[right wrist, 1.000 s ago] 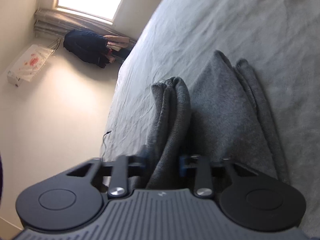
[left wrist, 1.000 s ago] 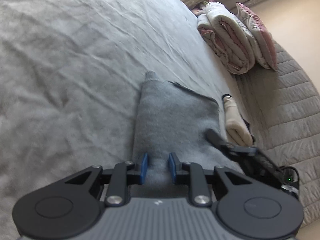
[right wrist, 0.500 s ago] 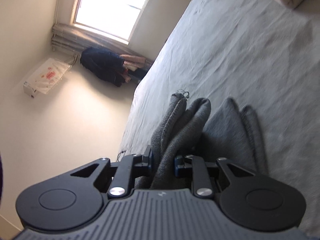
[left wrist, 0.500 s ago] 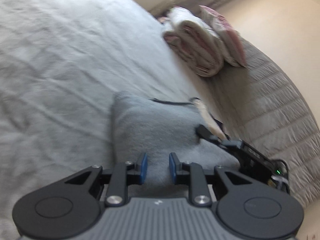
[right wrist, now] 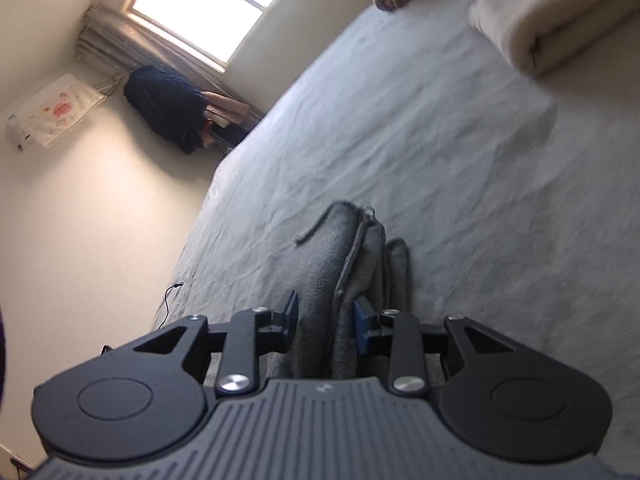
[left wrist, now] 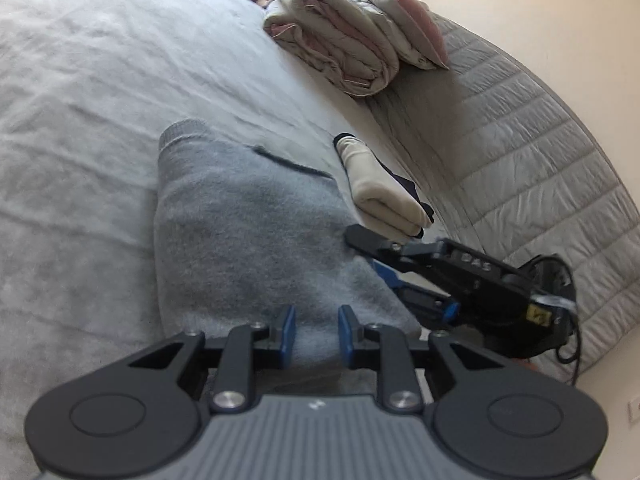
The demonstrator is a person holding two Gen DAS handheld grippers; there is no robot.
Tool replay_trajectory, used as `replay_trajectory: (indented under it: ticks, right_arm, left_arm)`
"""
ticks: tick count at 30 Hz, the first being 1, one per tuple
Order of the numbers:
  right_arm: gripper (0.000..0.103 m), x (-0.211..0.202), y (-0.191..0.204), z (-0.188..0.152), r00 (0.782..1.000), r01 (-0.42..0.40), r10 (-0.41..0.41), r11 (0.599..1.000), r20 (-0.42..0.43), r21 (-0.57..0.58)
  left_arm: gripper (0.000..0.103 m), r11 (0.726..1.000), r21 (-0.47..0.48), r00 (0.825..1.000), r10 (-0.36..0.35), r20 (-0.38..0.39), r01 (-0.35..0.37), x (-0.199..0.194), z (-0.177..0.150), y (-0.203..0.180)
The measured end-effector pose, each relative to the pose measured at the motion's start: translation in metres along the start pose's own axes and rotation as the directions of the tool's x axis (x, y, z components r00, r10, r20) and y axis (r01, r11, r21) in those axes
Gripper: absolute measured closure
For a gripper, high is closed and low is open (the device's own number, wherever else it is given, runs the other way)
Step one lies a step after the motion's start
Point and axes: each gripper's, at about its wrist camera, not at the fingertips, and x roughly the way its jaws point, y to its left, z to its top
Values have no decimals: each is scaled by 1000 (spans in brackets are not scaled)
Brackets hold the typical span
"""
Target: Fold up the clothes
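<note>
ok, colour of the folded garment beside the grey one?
Cream folded garment, with something dark underneath; clearest in the left wrist view.

Grey bedsheet point(left wrist: 80, 128), wrinkled, covering the mattress. Folded pink-and-cream quilt point(left wrist: 336, 44) at the far end of the bed, with a pink pillow point(left wrist: 400, 12) leaning against it. Quilted grey headboard point(left wrist: 532, 152) running along the cream wall point(left wrist: 560, 20). Bright window point(right wrist: 208, 4) above a sill; dark garment bundle point(right wrist: 164, 108) heaped below it. White wall-mounted unit under a printed cover point(right wrist: 44, 116). Thin black cable point(right wrist: 170, 300) hanging beside the bed edge.
</note>
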Motion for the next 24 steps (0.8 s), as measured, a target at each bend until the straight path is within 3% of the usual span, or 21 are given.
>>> replay_trajectory:
  ticks: [5, 8, 15, 20, 24]
  right_arm:
    - [67, -20, 15, -5, 998, -11, 18, 994, 57, -107]
    - [67, -23, 20, -9, 997, -20, 30, 990, 68, -140]
    - [67, -15, 13, -3, 998, 11, -2, 990, 69, -139]
    - [67, -16, 12, -3, 997, 29, -18, 988, 73, -149]
    - [67, -14, 17, -7, 997, 40, -28, 983, 66, -179]
  left_arm:
    - [81, 996, 37, 996, -82, 20, 81, 5, 4, -11]
    - [80, 989, 53, 990, -136, -28, 138, 21, -2, -19]
    - [82, 992, 67, 983, -99, -154, 111, 54, -31, -12]
    - [80, 986, 108, 980, -108, -166, 127, 44, -34, -22]
    - [73, 976, 158, 984, -129, -123, 148, 24, -25, -29]
